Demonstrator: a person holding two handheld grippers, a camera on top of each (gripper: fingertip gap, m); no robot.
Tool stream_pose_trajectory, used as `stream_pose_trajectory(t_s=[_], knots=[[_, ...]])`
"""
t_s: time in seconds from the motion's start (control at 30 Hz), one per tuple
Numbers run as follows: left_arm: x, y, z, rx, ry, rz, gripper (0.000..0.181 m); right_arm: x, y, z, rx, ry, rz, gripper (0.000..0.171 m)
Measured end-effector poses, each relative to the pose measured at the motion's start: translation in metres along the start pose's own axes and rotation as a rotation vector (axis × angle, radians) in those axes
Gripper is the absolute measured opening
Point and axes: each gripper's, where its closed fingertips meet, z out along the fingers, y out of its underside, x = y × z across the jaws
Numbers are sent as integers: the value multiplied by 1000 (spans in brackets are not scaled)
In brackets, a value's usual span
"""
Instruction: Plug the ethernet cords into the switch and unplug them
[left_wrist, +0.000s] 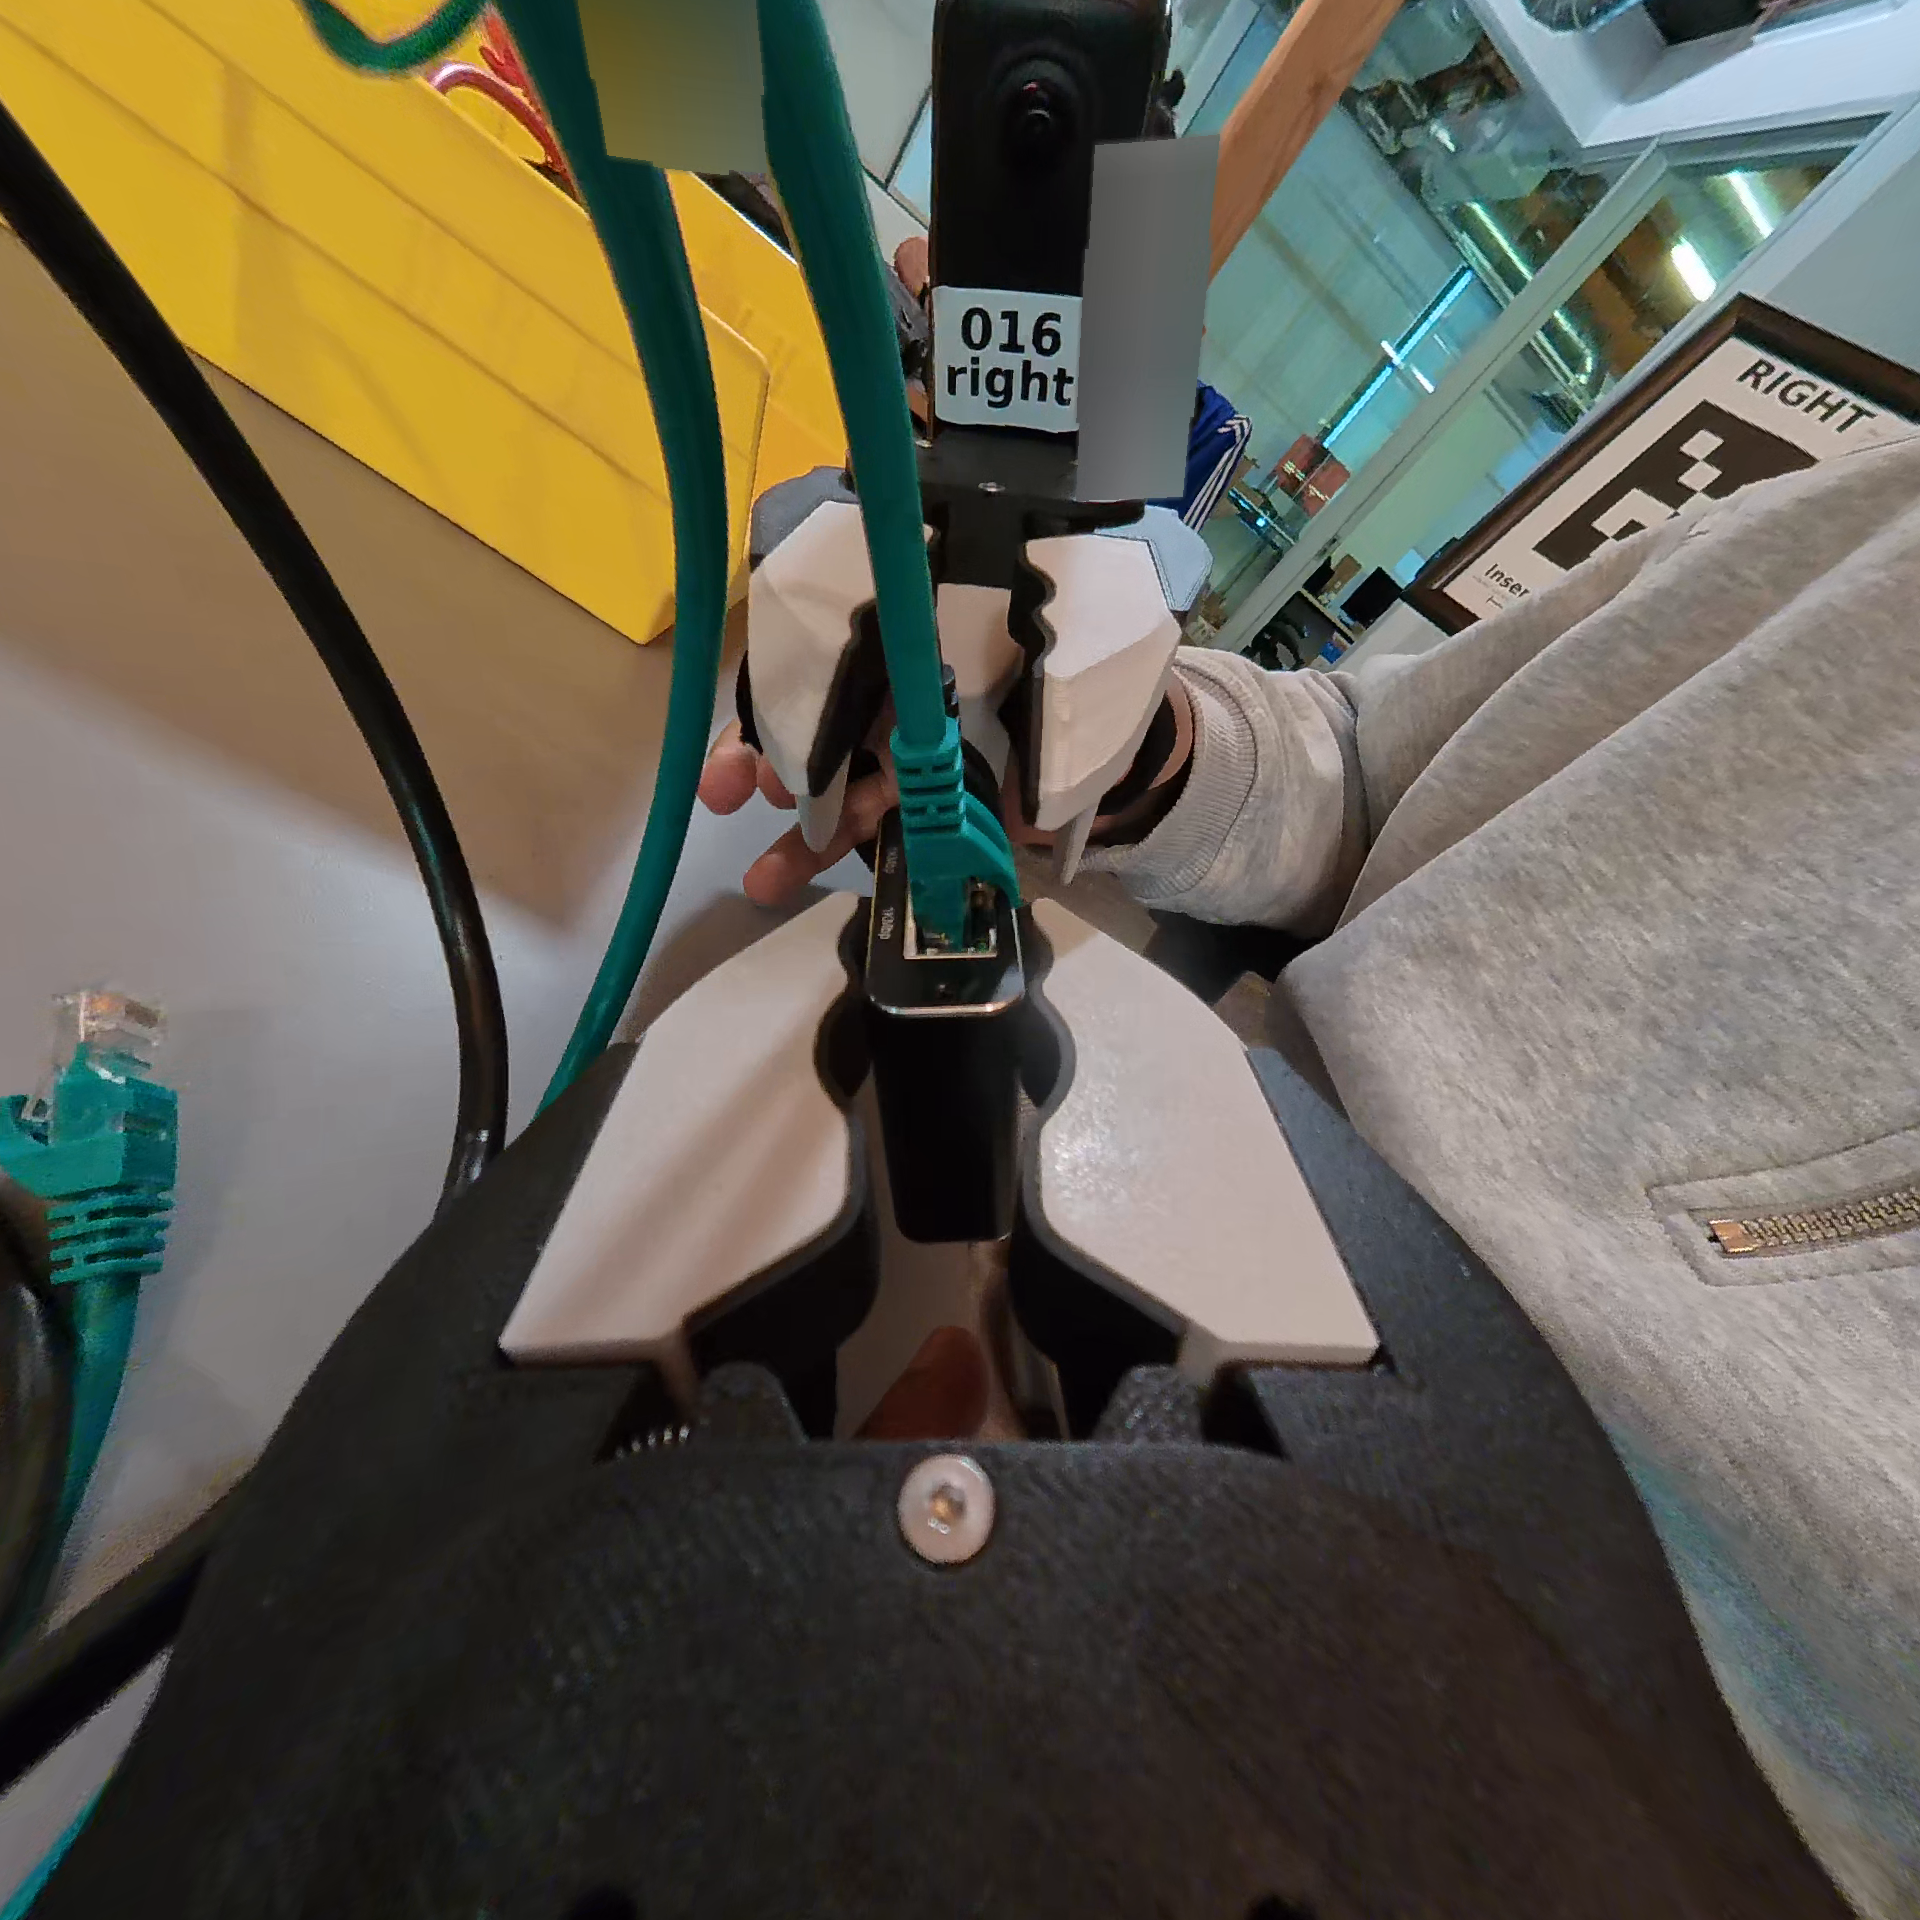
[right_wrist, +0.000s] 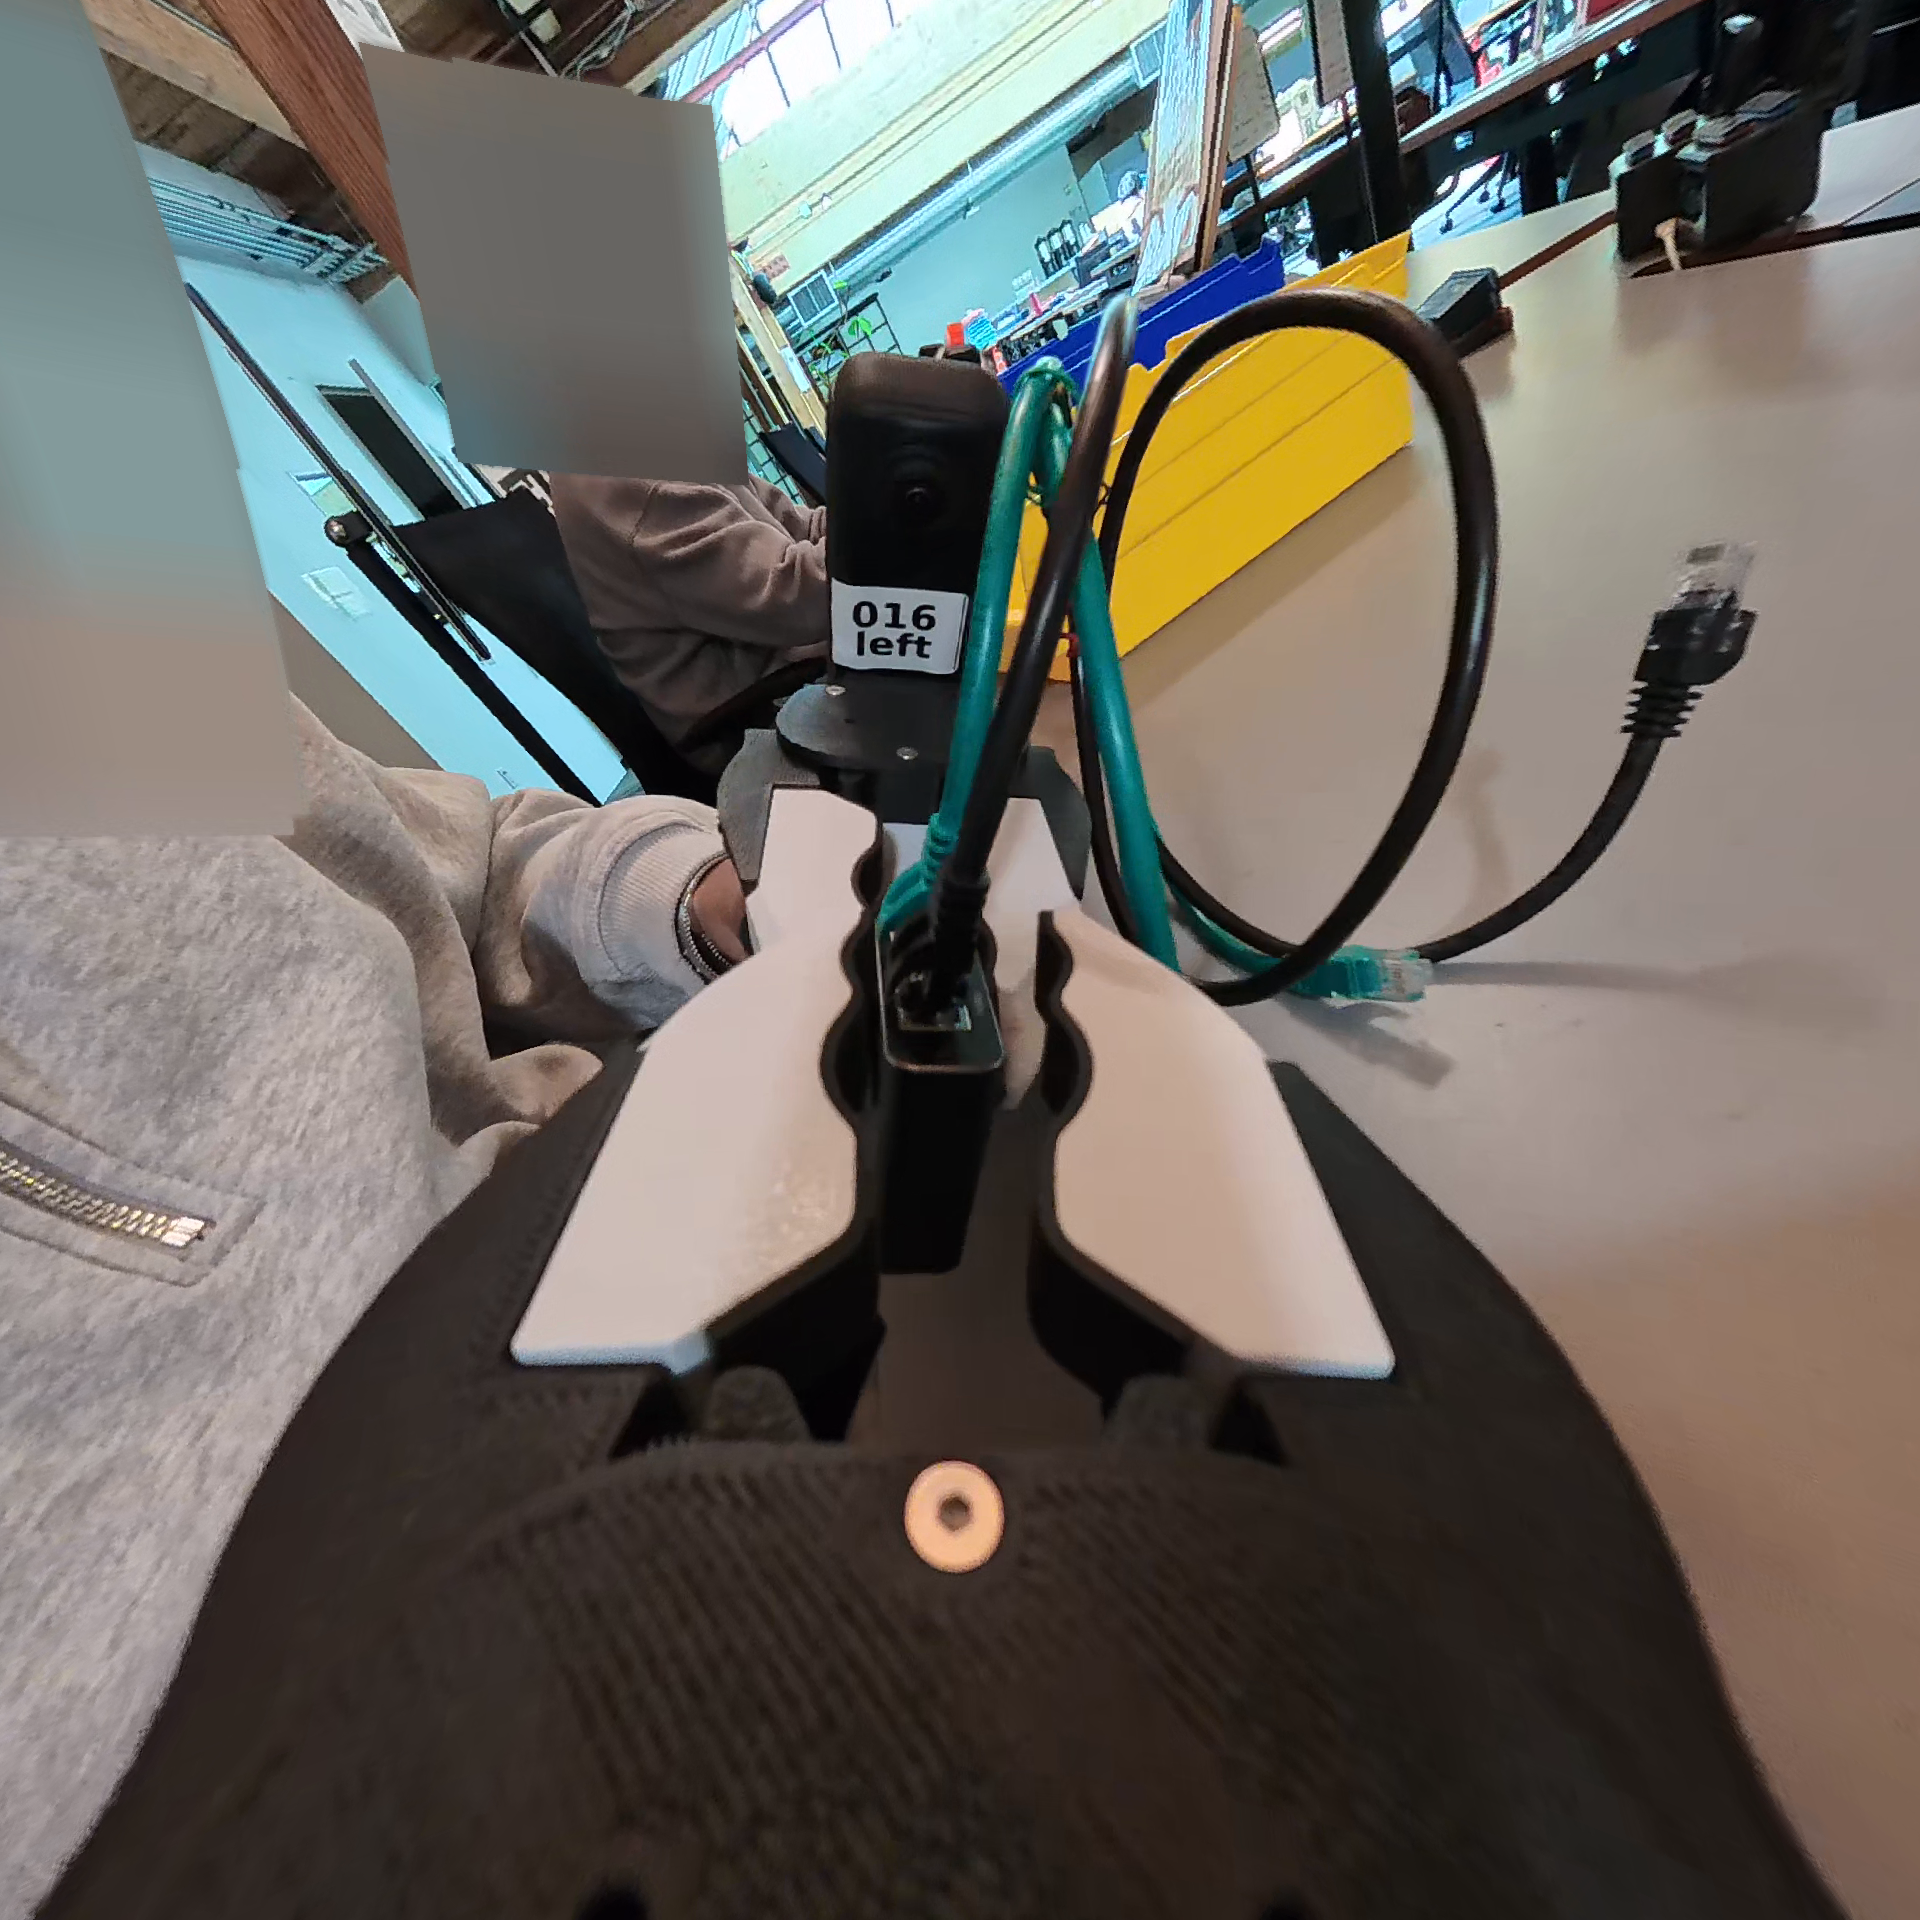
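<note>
The black switch (left_wrist: 943, 1091) is clamped between my left gripper's (left_wrist: 943, 935) white fingers. A green ethernet cord (left_wrist: 883, 520) is plugged into its top port by its plug (left_wrist: 935, 821). My right gripper (left_wrist: 940, 842) faces it from the far side, jaws open around the switch's far end. In the right wrist view the switch (right_wrist: 940, 1132) sits between my right gripper's (right_wrist: 951, 935) fingers with a gap on the right. A black cord (right_wrist: 1023, 665) is plugged into the near port, the green cord (right_wrist: 982, 644) behind it. Their free plugs, green (right_wrist: 1371, 977) and black (right_wrist: 1694, 644), lie on the table.
A yellow bin (right_wrist: 1247, 457) stands on the beige table (right_wrist: 1558, 1143) behind the cords, with a blue bin (right_wrist: 1205, 301) beyond it. The free green plug (left_wrist: 99, 1122) lies left of my left gripper. The person's grey sleeve (left_wrist: 1558, 883) fills the right side.
</note>
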Motion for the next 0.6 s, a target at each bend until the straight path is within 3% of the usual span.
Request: stream_pose_trajectory(t_s=[0.37,0.6], knots=[[0,-2,-2,13,6,-7,24,-2,-3,-3,3,-21,-12,17],[-1,-4,-3,18,3,-11,24,-2,-1,0,-5,-17,5,29]])
